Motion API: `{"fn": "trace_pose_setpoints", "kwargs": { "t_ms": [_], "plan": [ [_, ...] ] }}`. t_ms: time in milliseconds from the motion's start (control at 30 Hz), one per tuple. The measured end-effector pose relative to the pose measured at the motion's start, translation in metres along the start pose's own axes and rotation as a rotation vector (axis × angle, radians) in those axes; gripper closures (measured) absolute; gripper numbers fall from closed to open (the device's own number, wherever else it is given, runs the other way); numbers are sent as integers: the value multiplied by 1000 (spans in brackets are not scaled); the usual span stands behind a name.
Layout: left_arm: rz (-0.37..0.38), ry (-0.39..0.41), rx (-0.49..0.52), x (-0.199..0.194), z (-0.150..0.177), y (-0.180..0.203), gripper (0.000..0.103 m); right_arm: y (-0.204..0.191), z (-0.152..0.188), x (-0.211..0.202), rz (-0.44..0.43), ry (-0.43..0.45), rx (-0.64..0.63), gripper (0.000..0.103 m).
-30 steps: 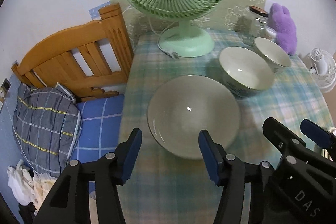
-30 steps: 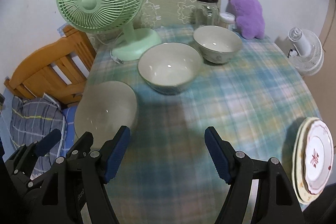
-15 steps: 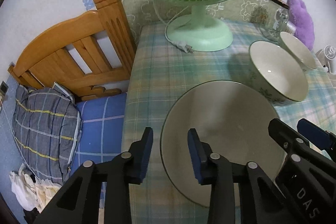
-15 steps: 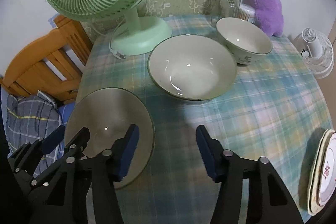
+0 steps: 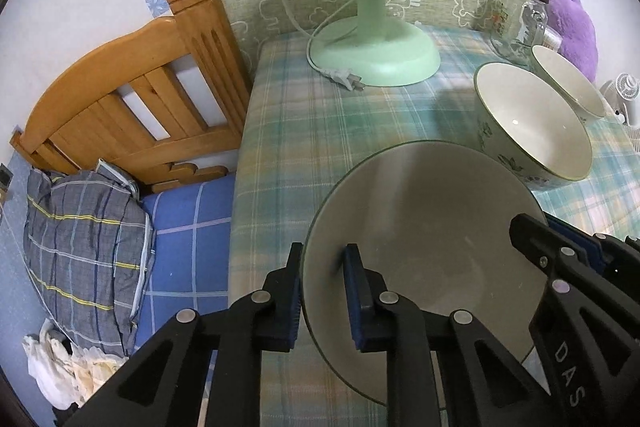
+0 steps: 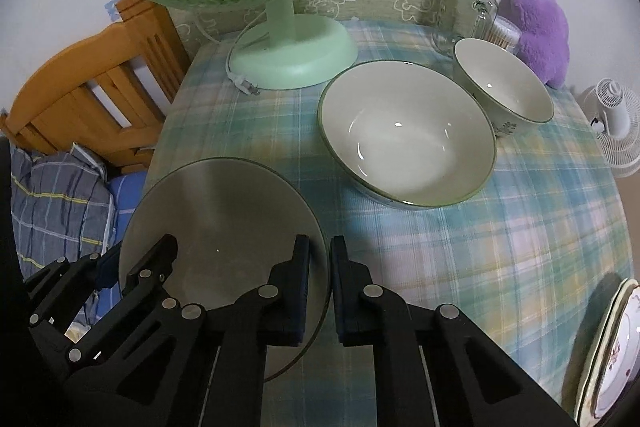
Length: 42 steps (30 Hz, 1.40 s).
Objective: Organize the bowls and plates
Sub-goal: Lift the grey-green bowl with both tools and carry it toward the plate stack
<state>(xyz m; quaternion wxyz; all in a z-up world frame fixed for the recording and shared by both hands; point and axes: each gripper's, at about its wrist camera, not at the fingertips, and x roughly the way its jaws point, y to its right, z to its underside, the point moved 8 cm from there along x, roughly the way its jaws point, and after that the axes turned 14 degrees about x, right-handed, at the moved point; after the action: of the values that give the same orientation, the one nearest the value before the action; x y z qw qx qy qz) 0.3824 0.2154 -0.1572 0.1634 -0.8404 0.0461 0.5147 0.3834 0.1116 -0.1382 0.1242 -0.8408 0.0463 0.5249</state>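
**Both grippers clamped on the rim of the near bowl**

The left gripper (image 5: 323, 291) has just closed its blue-padded jaws on the left rim of the wide, shallow grey-green ceramic bowl (image 5: 424, 227): one pad inside, one outside. The right gripper (image 6: 319, 287) has likewise just closed and pinches the bowl's right rim. The bowl sits at the near left corner of the table, on a pale green, blue and yellow plaid tablecloth (image 6: 460, 259).

Just beyond it stands a larger white bowl with a green rim and leaf print (image 6: 406, 133), and behind that, close beside it, a smaller white bowl of the same pattern (image 6: 504, 91). At the near right edge lies a stack of white plates with a red flower motif (image 6: 612, 351).

Farther back stand a mint-green plastic desk fan (image 6: 288, 55), a glass jar with a dark lid (image 6: 474, 5) and a purple plush toy (image 6: 540, 23). Left of the table: a wooden headboard (image 5: 132, 107) and a grey plaid pillow (image 5: 80, 251).
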Motion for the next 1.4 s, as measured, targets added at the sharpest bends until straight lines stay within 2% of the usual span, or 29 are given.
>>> {"fn": "trace_pose_setpoints", "kwargs": {
  "t_ms": [467, 1033, 1400],
  "plan": [
    [45, -29, -12, -30, 27, 43, 87, 36, 29, -31, 17, -23, 13, 90],
    [77, -42, -14, -84, 57, 132, 87, 126, 71, -86, 35, -38, 30, 90],
    [99, -74, -29, -97, 70, 194, 87, 189, 92, -102, 46, -71, 26, 90]
  ]
}}
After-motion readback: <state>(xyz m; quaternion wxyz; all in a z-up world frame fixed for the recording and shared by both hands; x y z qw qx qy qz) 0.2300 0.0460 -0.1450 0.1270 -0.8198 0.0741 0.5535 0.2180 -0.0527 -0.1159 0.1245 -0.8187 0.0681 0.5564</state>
